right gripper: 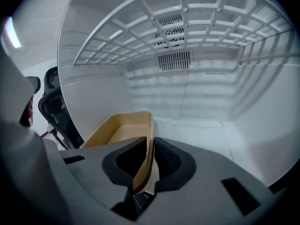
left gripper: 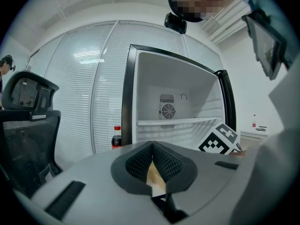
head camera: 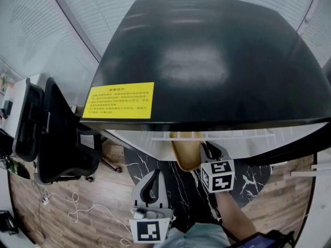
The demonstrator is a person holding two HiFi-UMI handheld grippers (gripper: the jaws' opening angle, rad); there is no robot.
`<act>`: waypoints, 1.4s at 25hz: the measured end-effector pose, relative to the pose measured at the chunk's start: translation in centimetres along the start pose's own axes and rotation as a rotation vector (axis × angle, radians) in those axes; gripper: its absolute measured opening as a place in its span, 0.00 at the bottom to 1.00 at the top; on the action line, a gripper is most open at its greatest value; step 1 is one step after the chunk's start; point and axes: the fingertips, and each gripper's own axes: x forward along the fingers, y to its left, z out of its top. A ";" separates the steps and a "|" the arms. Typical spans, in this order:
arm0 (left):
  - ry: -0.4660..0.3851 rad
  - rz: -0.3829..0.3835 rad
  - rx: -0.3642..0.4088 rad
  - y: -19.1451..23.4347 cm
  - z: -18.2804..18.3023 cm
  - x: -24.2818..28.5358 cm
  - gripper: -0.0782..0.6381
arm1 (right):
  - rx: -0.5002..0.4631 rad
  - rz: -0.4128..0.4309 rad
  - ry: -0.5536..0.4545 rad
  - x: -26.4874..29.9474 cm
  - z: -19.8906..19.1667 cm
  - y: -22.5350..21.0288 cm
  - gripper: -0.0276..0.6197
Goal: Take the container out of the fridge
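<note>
A tan open-topped container (head camera: 186, 151) sits at the front edge of the open fridge's (head camera: 207, 61) white interior, sticking out slightly past it. My right gripper (head camera: 206, 150) is shut on the container's right-hand wall. In the right gripper view the wall of the container (right gripper: 119, 130) runs between the two black pads, and the right gripper (right gripper: 151, 157) is closed on it. My left gripper (head camera: 150, 189) hangs lower, outside the fridge, over the dark mat. In its own view the left gripper (left gripper: 153, 159) is shut with nothing in it.
A white wire shelf (right gripper: 178, 22) spans the fridge just above the container. A black office chair (head camera: 57, 133) stands to the left, with cables (head camera: 77, 203) on the wooden floor. A cola bottle (left gripper: 116, 137) stands beside the fridge. A marbled black mat (head camera: 178, 182) lies in front.
</note>
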 end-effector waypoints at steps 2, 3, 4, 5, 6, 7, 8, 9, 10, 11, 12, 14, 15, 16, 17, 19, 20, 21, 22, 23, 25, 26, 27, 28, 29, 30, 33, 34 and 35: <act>0.005 0.004 -0.006 0.3 -0.1 0.1 0.13 | 0.001 -0.008 0.015 0.3 -0.2 -0.1 0.12; 0.008 0.005 -0.008 0.4 -0.2 0.2 0.13 | 0.000 -0.012 0.017 0.3 -0.3 -0.2 0.11; 0.008 0.006 -0.008 0.5 -0.2 0.2 0.13 | 0.001 -0.014 0.016 0.3 -0.3 -0.2 0.11; 0.007 0.007 -0.008 0.5 -0.3 0.2 0.13 | 0.002 -0.015 0.013 0.3 -0.2 -0.2 0.11; 0.008 0.008 -0.011 0.6 -0.3 0.2 0.13 | 0.003 -0.014 0.009 0.2 -0.2 -0.2 0.10; 0.007 0.010 -0.014 0.6 -0.2 0.1 0.13 | 0.004 -0.013 0.005 0.1 -0.1 -0.2 0.10; 0.004 0.011 -0.015 0.7 -0.2 0.1 0.13 | 0.003 -0.012 0.001 0.0 -0.1 -0.1 0.10; -0.001 0.011 -0.012 0.7 0.0 0.0 0.13 | 0.003 -0.010 -0.004 -0.2 0.0 -0.1 0.10; -0.007 0.012 -0.007 0.7 0.1 -0.1 0.13 | 0.002 -0.008 -0.009 -0.4 0.1 0.0 0.10; -0.012 0.014 -0.003 0.8 0.2 -0.3 0.13 | 0.000 -0.006 -0.015 -0.6 0.2 0.1 0.10; -0.014 0.014 0.000 0.7 0.3 -0.4 0.13 | -0.001 -0.004 -0.020 -0.8 0.2 0.3 0.10; -0.013 0.011 -0.002 0.5 0.5 -0.8 0.13 | -0.003 0.000 -0.028 -1.3 0.3 0.5 0.10; -0.013 0.008 -0.001 0.4 0.6 -1.0 0.13 | -0.003 0.002 -0.033 -1.6 0.2 0.6 0.10; -0.013 0.006 0.000 0.2 0.6 -1.2 0.13 | -0.003 0.004 -0.038 -1.9 0.2 0.7 0.10; -0.014 0.004 0.001 0.1 0.7 -1.5 0.13 | -0.002 0.005 -0.043 -2.2 0.1 0.8 0.10; -0.023 0.000 0.006 -0.2 0.9 -2.0 0.13 | 0.001 0.007 -0.054 -2.9 0.0 0.9 0.10; -0.028 -0.003 0.012 -0.4 1.0 -2.3 0.13 | 0.002 0.007 -0.060 -3.4 -0.1 1.0 0.10; -0.034 -0.005 0.020 -0.6 1.2 -2.6 0.13 | 0.003 0.007 -0.067 -3.8 -0.1 1.1 0.10; -0.039 -0.007 0.028 -0.8 1.3 -2.9 0.13 | 0.003 0.007 -0.074 -4.3 -0.1 1.2 0.10; -0.044 -0.010 0.035 -0.9 1.4 -3.1 0.13 | 0.002 0.007 -0.082 -4.8 -0.2 1.3 0.10; -0.055 -0.014 0.048 -1.2 1.6 -3.6 0.13 | 0.000 0.007 -0.095 -5.7 -0.2 1.5 0.10; -0.057 -0.016 0.052 -1.4 1.7 -3.8 0.13 | 0.001 0.008 -0.102 -6.3 -0.3 1.6 0.10; -0.057 -0.020 0.053 -1.6 1.9 -4.2 0.13 | 0.002 0.008 -0.110 -7.0 -0.4 1.8 0.10; -0.060 -0.024 0.052 -2.0 2.1 -4.7 0.13 | 0.004 0.007 -0.118 -7.7 -0.5 1.9 0.10; -0.067 -0.031 0.050 -2.4 2.3 -5.3 0.13 | 0.005 0.007 -0.127 -8.5 -0.7 2.1 0.10; -0.076 -0.037 0.052 -2.8 2.6 -5.8 0.13 | 0.007 0.006 -0.137 -9.3 -0.8 2.2 0.10; -0.094 -0.047 0.054 -3.6 3.3 -7.3 0.13 | 0.006 0.001 -0.166 -11.5 -0.9 2.5 0.10; -0.099 -0.048 0.055 -3.8 3.5 -7.7 0.13 | 0.004 0.000 -0.175 -12.1 -0.9 2.6 0.10; -0.109 -0.050 0.058 -3.9 3.8 -8.0 0.13 | 0.003 -0.001 -0.185 -12.8 -0.8 2.7 0.10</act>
